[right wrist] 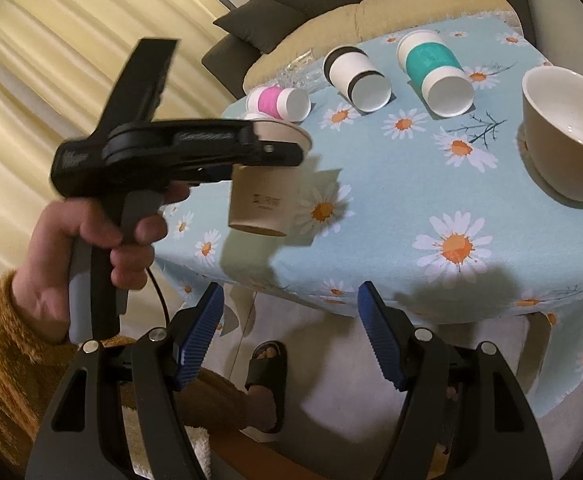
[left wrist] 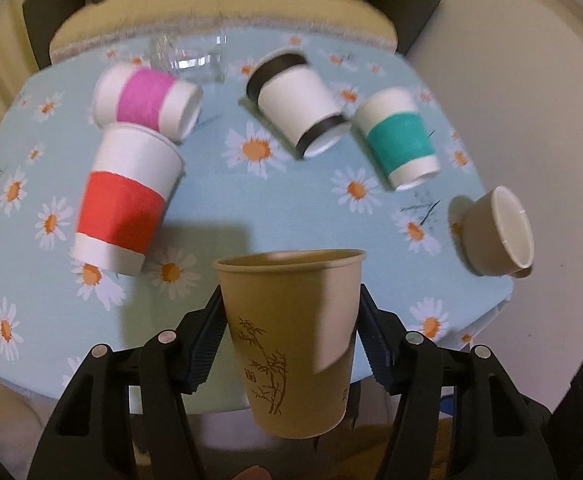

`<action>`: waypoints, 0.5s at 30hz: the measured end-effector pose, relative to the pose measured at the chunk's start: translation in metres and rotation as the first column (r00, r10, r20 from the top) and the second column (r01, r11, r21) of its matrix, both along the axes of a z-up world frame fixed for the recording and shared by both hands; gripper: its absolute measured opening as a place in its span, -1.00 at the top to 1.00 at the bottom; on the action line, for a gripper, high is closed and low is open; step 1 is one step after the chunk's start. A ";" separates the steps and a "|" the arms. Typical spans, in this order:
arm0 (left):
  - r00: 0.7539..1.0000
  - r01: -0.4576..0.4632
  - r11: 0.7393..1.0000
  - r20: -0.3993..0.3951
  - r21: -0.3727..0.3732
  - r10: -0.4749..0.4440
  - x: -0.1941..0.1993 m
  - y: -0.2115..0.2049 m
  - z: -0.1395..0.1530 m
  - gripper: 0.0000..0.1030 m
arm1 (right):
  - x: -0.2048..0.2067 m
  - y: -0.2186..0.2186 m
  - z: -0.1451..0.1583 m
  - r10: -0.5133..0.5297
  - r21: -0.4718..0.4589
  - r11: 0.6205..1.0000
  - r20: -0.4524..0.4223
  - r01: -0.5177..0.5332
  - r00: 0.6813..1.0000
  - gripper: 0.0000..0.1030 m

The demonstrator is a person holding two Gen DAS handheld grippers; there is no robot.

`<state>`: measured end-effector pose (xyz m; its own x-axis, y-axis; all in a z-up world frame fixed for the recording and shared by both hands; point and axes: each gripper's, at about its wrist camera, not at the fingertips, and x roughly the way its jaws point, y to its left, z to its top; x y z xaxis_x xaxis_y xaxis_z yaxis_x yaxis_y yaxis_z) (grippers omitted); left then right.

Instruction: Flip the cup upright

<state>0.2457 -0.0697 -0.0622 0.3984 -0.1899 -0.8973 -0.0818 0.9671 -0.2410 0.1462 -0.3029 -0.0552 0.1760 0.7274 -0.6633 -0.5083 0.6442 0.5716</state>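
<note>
Cup (left wrist: 291,340) was upright, pinched in left tongs (left wrist: 291,344) above table (left wrist: 211,208); right tongs (right wrist: 287,336) gaped empty; paper could crush or slip.

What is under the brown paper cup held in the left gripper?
The brown paper cup hangs upright in the left gripper, lifted above the daisy tablecloth near its front edge. Only its shadow lies below it; nothing else shows there.
</note>
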 end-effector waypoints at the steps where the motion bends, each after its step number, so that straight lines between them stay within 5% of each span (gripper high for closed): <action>1: 0.999 -0.005 1.000 0.046 -0.012 0.005 -0.008 0.000 0.006 -0.17 | 0.000 -0.001 0.001 0.000 0.009 1.000 0.006 0.000 1.000 -0.34; 8: 0.955 -0.007 1.000 0.295 -0.009 0.010 -0.046 0.003 0.030 -0.17 | -0.002 -0.002 0.009 -0.007 -0.006 1.000 0.068 0.008 0.998 -0.34; 15: 0.840 -0.013 1.000 0.542 0.023 -0.002 -0.079 -0.005 0.034 -0.17 | -0.005 -0.002 0.015 -0.020 -0.069 0.997 0.151 0.031 0.988 -0.34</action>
